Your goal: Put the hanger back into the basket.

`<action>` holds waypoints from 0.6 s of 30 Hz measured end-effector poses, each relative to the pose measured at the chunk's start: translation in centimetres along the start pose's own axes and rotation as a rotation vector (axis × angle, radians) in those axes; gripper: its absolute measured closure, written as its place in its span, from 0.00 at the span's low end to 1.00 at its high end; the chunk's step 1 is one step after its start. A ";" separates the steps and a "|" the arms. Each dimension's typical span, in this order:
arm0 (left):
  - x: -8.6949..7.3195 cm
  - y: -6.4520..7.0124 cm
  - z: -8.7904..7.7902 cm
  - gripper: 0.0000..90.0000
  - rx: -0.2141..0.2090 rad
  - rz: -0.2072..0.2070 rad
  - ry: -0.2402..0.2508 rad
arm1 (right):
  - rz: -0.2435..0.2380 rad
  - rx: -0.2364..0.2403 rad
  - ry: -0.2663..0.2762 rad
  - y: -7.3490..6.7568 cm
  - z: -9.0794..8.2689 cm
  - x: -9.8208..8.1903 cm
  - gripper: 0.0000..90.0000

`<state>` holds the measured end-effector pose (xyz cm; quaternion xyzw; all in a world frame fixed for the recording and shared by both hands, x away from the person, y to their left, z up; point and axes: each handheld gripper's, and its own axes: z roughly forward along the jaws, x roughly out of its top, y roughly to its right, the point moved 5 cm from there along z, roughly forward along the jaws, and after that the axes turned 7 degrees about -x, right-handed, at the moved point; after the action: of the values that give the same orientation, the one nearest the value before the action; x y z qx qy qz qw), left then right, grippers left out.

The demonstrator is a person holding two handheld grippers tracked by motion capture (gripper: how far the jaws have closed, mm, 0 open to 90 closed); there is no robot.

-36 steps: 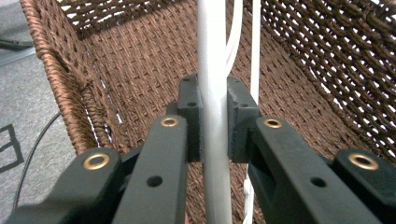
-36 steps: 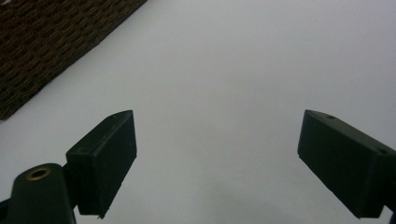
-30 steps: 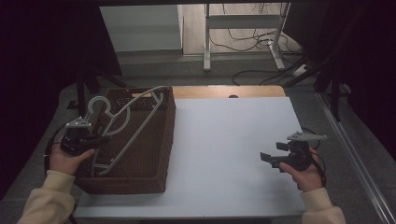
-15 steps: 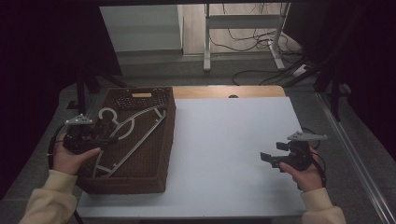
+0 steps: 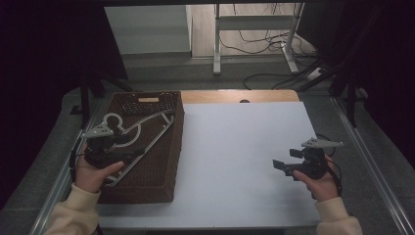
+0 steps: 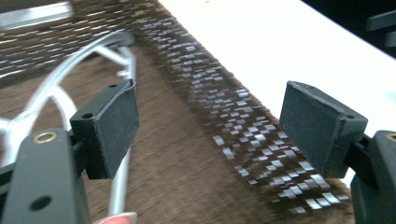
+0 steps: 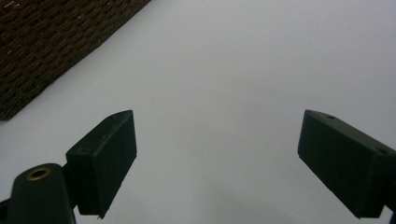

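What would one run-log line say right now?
left gripper: just opened, nothing between | grey metal clothes hanger: in brown wicker basket | right gripper: open, over white table

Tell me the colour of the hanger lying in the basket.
Silvery grey hanger, clearest in the high view against the dark brown woven basket.

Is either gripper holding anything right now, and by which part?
Nothing is held. Left gripper has just opened, hanger lying in the basket; right gripper is open.

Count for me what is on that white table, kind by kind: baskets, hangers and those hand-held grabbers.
Wicker basket: 1
Metal hanger, lying in the basket: 1
Hand-held grippers: 2, the left gripper over the basket and the right gripper over the bare table, both with jaws open and nothing between them
Total: 4
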<state>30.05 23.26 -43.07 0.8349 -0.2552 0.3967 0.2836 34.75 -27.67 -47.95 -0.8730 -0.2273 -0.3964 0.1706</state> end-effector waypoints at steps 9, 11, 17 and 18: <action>-0.8 4.0 3.2 0.20 -0.055 0.050 -0.035 | -0.018 0.006 0.007 -0.4 0.1 0.1 0.13; -1.1 4.5 3.8 0.20 -0.057 0.046 -0.034 | -0.026 0.006 0.006 -0.5 0.2 0.0 0.13; -1.9 4.8 4.7 0.20 -0.039 0.053 -0.054 | -0.046 0.001 0.003 -0.7 0.4 -0.1 0.12; -1.9 4.8 4.7 0.20 -0.037 0.051 -0.055 | -0.048 0.000 0.004 -0.7 0.4 -0.1 0.12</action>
<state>28.30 17.07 -45.77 0.8334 -0.2913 0.3757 0.2818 34.55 -26.89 -48.17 -0.8665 -0.2478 -0.4021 0.1617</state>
